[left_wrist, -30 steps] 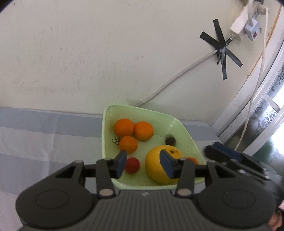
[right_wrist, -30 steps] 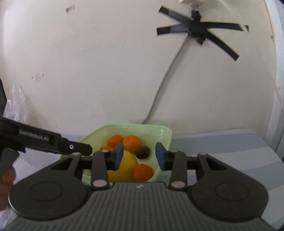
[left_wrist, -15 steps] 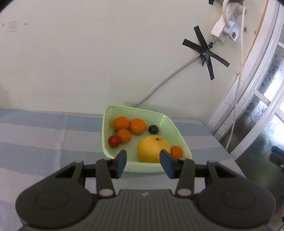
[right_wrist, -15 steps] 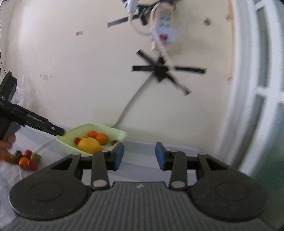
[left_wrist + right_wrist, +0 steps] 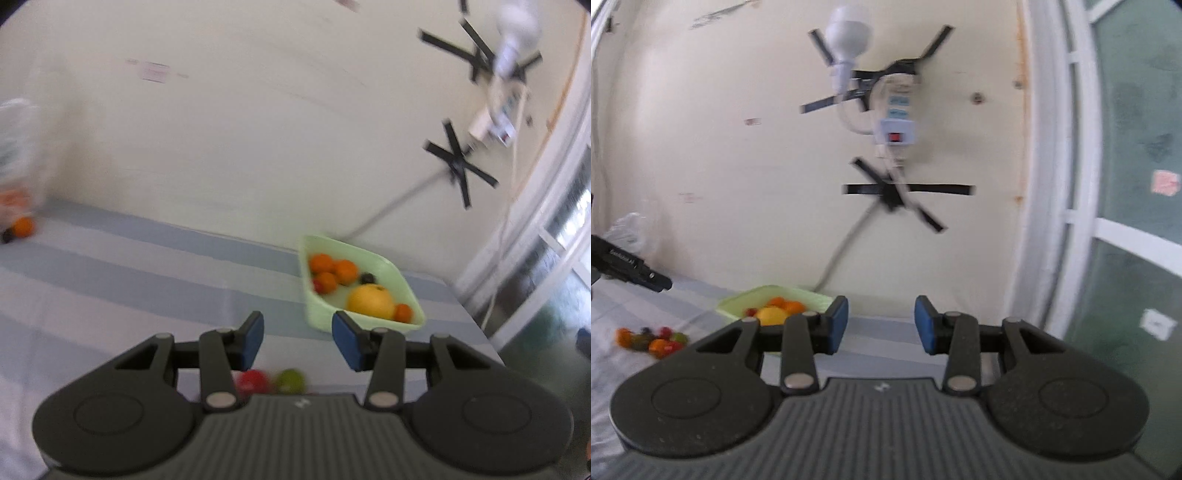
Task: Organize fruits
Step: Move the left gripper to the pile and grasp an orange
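**Both grippers empty, fruit split between tray and cloth**

The left gripper (image 5: pixel 297 339) hung above the striped tablecloth (image 5: pixel 129 280) with its blue-padded fingers (image 5: pixel 251 338) spread apart and nothing between them. Ahead of the right-hand finger and a little beyond its tip sat the pale green tray (image 5: pixel 321 314), holding a large yellow-orange citrus (image 5: pixel 370 301), several small oranges (image 5: pixel 334 271), a dark round fruit (image 5: pixel 366 277) and a red tomato (image 5: pixel 317 285). Close under the finger bases, partly hidden by the gripper body, lay a red tomato (image 5: pixel 252 381) and a green one (image 5: pixel 291 380). Far off to the left of the fingers a lone orange (image 5: pixel 23 226) rested beside a clear plastic bag (image 5: pixel 16 155).

The right gripper (image 5: pixel 881 325) was likewise parted and empty, pointing toward the wall. The tray (image 5: pixel 738 304) showed just beyond its left finger, and farther left a blurred heap of small mixed fruits (image 5: pixel 652 339) lay on the cloth.
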`<state>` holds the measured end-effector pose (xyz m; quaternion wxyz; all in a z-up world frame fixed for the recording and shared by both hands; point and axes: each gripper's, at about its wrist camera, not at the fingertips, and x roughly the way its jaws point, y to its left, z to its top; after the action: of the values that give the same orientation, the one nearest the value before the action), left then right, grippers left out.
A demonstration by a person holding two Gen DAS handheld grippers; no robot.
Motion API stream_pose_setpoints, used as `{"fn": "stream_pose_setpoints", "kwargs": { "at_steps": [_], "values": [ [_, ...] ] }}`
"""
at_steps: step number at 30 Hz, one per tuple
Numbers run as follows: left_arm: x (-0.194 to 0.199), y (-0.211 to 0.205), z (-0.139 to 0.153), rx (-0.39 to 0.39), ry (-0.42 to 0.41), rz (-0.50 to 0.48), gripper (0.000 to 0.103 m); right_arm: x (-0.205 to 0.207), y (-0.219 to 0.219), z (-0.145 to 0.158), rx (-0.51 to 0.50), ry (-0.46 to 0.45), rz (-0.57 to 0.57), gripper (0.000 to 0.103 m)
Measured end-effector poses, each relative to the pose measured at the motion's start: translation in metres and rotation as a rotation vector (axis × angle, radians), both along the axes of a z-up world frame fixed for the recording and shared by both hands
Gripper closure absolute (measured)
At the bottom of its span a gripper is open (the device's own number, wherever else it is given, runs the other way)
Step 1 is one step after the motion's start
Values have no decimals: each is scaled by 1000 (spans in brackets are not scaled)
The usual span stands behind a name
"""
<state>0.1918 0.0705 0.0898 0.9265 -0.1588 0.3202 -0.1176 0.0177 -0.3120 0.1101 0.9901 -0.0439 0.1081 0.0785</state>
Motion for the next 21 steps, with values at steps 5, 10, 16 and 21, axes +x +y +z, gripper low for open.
{"fn": "stream_pose_setpoints", "kwargs": {
  "at_steps": [5, 10, 16, 21],
  "values": [
    [-29, 35, -3, 42, -20, 40, 61, 24, 52, -16, 104, 110, 186, 61],
    [-56, 45, -15, 114, -59, 20, 61, 54, 122, -47, 149, 230, 327, 61],
    [-67, 42, -39, 189, -76, -60, 54, 69, 202, -82, 78, 325, 445, 61],
    [-72, 37, -56, 228, -92, -94, 47, 84, 233, -98, -20, 350, 426, 61]
  ]
}}
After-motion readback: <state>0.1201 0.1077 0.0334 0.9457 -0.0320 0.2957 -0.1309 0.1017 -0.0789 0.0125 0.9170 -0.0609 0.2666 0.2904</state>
